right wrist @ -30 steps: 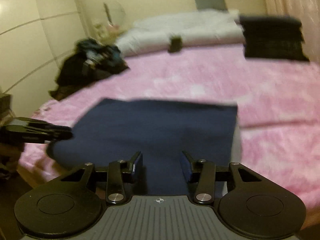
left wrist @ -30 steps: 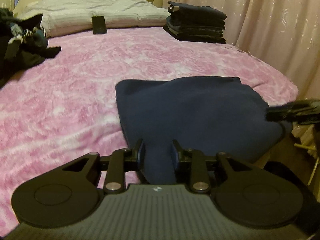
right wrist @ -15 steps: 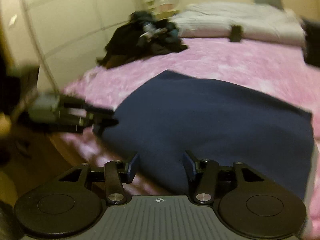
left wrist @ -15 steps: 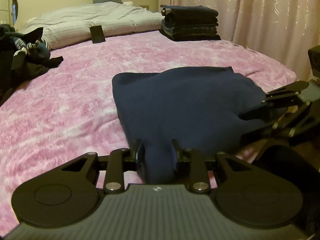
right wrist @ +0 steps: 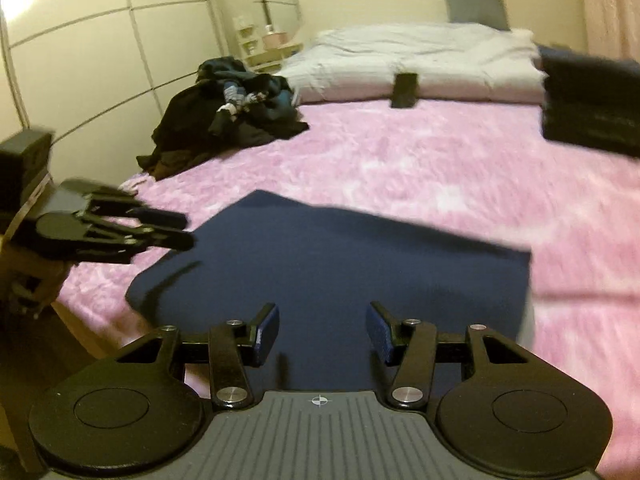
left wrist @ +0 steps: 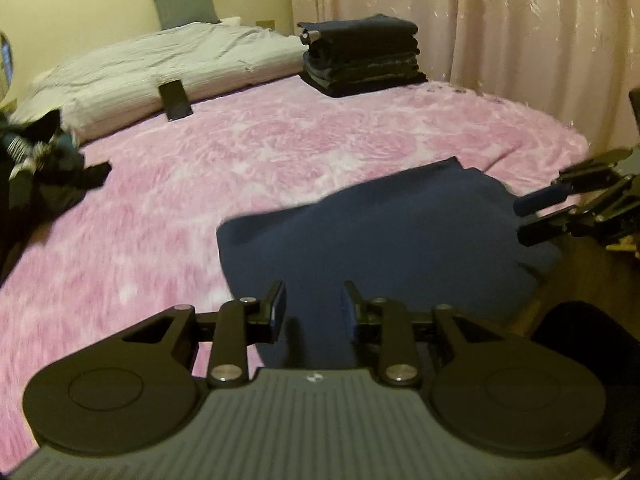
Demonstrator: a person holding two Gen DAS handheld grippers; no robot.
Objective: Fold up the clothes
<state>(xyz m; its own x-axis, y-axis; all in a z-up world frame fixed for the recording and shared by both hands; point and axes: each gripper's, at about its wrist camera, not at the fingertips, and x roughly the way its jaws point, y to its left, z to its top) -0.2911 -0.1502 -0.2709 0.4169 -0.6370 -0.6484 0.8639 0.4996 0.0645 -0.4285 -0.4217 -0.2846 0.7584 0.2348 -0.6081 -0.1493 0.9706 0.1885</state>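
A folded navy garment (left wrist: pixel 380 236) lies flat on the pink blanket (left wrist: pixel 200 168) near the bed's front edge; it also shows in the right wrist view (right wrist: pixel 340 264). My left gripper (left wrist: pixel 312 308) is open and empty, above the garment's near edge. My right gripper (right wrist: pixel 322 332) is open and empty over the garment's near side. The right gripper shows at the right of the left wrist view (left wrist: pixel 540 220), beside the garment. The left gripper shows at the left of the right wrist view (right wrist: pixel 180 230), by the garment's left corner.
A stack of folded dark clothes (left wrist: pixel 360 56) sits at the far right of the bed. A heap of unfolded dark clothes (right wrist: pixel 224 112) lies at the far left. A dark phone (left wrist: pixel 174 100) leans on the grey duvet (left wrist: pixel 160 64). Curtains (left wrist: pixel 500 20) hang at right.
My left gripper has opened and let go of the garment fold, which now lies flat. Both grippers have drawn back a little from the garment. The right gripper stayed open.
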